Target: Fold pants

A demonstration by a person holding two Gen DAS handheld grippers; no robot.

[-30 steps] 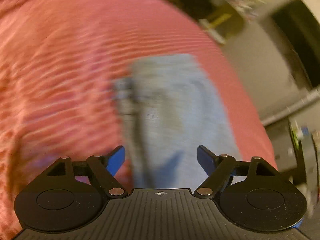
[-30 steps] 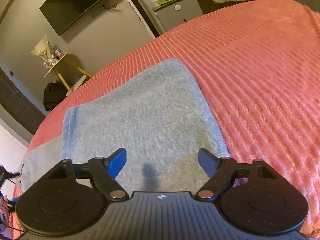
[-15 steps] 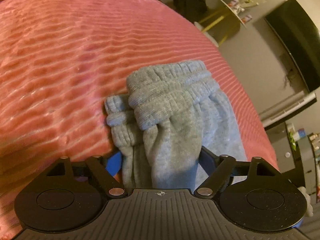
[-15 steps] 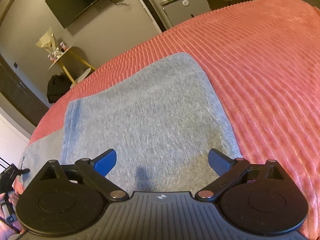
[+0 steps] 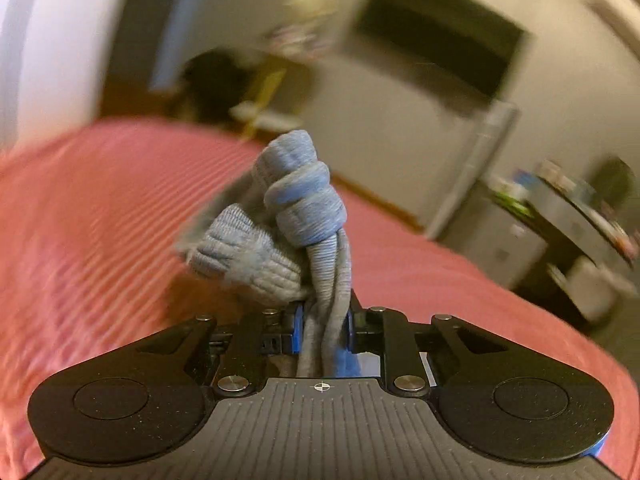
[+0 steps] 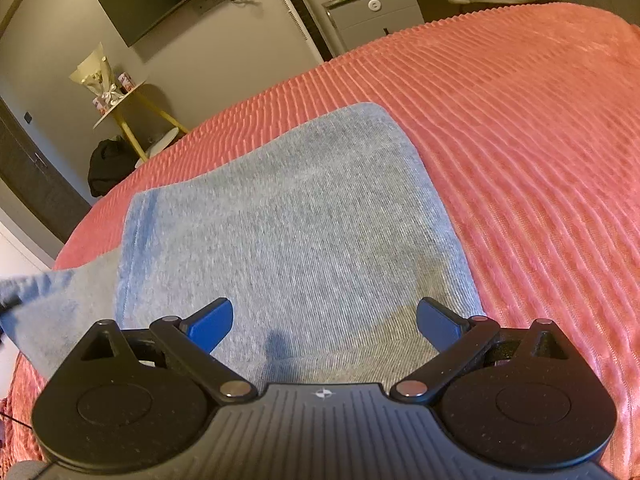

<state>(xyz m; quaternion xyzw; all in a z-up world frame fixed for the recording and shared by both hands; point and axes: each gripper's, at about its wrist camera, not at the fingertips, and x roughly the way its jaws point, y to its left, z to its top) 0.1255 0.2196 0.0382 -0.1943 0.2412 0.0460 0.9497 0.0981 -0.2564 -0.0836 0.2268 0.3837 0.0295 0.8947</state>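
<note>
Grey pants [image 6: 280,232] lie flat on the coral bed [image 6: 520,140], mid-frame. My left hand-held gripper [image 5: 322,326] has just closed on the bunched cuffs [image 5: 296,208], now lifted; my right hand-held gripper [image 6: 324,320] gapes wide, empty. Fold-over can begin.

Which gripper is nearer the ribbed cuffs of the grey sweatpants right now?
Left. The left gripper has just closed on the legs right below the ribbed cuffs. The right gripper hovers open over the flat folded part of the grey sweatpants; no cuffs show there.
</note>
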